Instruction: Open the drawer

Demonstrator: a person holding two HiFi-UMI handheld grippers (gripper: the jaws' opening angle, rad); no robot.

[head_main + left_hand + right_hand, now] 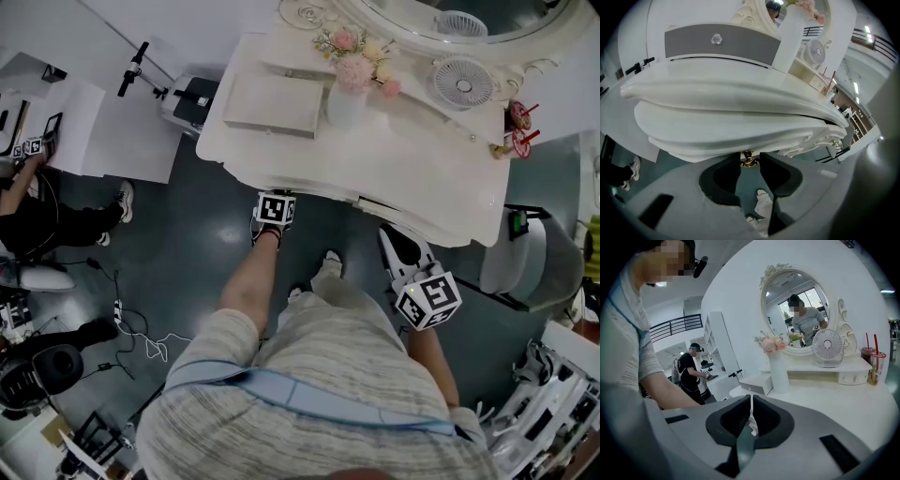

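Note:
The white dressing table (375, 169) carries a drawer under its curved front edge (731, 136). A small brass knob (748, 159) hangs from that drawer front. My left gripper (750, 158) reaches up under the edge, and its two dark jaws stand on either side of the knob, touching it. In the head view only that gripper's marker cube (275, 209) shows, tight against the table's front; the jaws are hidden below the top. My right gripper (751, 401) hovers off the table's right front (398, 246), shut with nothing in it.
On the table top stand a white vase of flowers (347, 98), a flat grey-fronted box (272, 103), a small fan (462, 82) and red-strawed cups (516, 117). My legs and feet (323, 272) are close under the table. A chair (511, 253) stands at the right; a person (37, 216) sits far left.

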